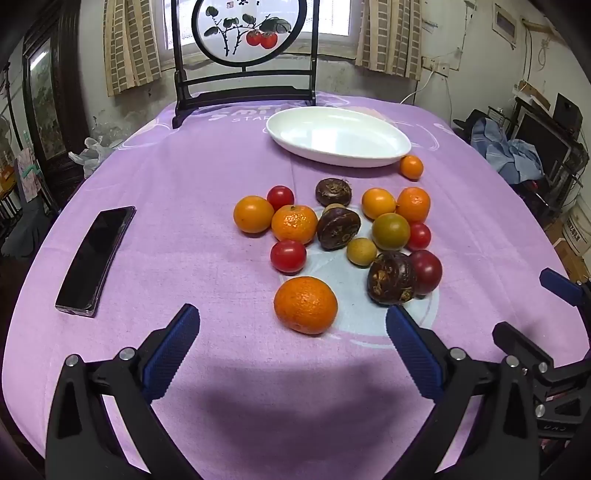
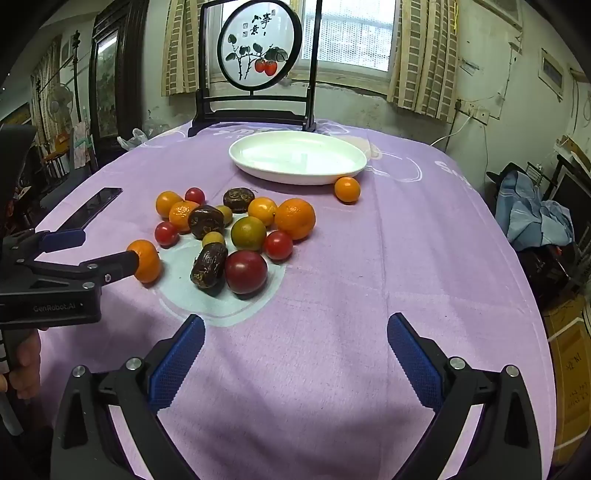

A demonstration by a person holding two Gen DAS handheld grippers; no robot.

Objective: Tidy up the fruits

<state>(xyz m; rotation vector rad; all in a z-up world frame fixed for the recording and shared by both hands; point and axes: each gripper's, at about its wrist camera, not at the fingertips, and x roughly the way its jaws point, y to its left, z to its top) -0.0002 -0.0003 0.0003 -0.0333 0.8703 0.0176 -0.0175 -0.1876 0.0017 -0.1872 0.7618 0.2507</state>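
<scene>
Plainly, both sets of fingers stood spread wide, empty: the left gripper [image 1: 291, 325] with a round orange mandarin [image 1: 305, 305] just ahead between its tips, the right gripper [image 2: 295, 332] short of the fruit pile [image 2: 236, 225] on the purple-clothed desk [image 2: 369, 277].

Both wrist cameras look steeply down the table from its near edge, side by side, sharing the fruits [image 1: 332, 236] and white plate [image 2: 258, 171]

You had a dark phone [image 1: 95, 261] lying flat on the purple cloth [image 1: 207, 177], well left of centre. A framed round painting [image 1: 248, 30] stood at the far edge, before a curtained window [image 2: 351, 33].
</scene>
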